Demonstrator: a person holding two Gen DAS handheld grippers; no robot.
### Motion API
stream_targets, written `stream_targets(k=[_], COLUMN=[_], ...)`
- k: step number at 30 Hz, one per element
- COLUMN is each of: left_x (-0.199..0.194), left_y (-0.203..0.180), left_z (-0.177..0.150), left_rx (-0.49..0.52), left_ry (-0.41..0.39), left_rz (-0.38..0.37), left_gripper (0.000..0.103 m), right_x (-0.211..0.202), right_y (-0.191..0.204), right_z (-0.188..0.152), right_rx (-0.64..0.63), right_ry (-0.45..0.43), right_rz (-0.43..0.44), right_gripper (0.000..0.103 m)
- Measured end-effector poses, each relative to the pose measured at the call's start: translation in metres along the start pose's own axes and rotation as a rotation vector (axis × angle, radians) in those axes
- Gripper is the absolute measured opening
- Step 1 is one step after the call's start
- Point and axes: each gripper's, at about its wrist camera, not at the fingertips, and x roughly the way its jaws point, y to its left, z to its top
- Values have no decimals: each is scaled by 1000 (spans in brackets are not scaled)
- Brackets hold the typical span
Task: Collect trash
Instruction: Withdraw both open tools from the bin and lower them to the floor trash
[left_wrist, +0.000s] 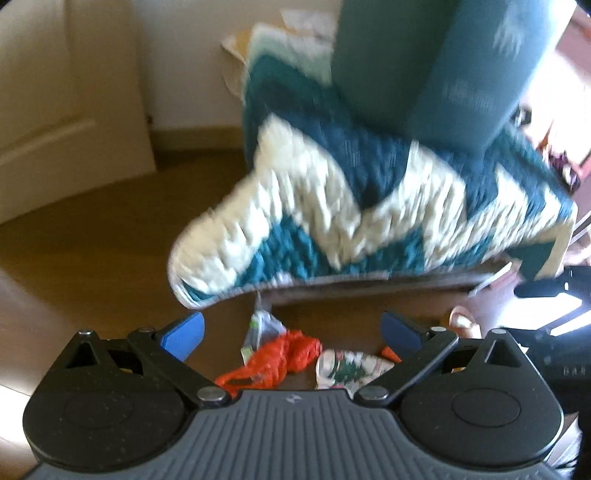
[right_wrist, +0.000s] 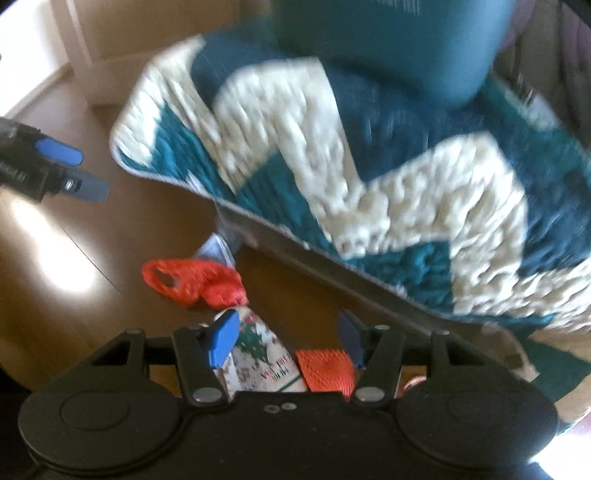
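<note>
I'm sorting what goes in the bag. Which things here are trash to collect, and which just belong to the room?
Trash: orange mesh bag; printed wrapper; clear packet; orange mesh scrap.

Not trash: teal-and-cream blanket; teal cushion; wooden floor; door.

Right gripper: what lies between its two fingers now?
In the right wrist view, a printed wrapper and orange mesh lie on the floor between the open right gripper fingers.

The right gripper (right_wrist: 286, 341) is hovering, jaws apart, over a printed wrapper (right_wrist: 258, 363) and orange netting (right_wrist: 325, 373) lying on the brown floor (right_wrist: 122, 254) beside a red bag (right_wrist: 195, 282).
</note>
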Motion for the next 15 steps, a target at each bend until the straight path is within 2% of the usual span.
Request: stream_targets(k=[4, 8, 11, 15], left_x=[54, 109, 146, 188], left_y=[-10, -25, -33, -36], left_z=[-16, -34, -52, -76], left_rx=[36, 122, 166, 168], left_ry=[74, 172, 245, 339], left_rz=[-27, -45, -62, -88], left_gripper=[102, 102, 102, 102], right_x=[50, 97, 129, 165], right_y=[-9, -17, -27, -40], right_z=[-9, -20, -31, -44], right_rx=[5, 15, 84, 186], right_ry=[98, 196, 291, 375], right_rz=[3, -32, -51, -62], right_gripper=[58, 58, 58, 58])
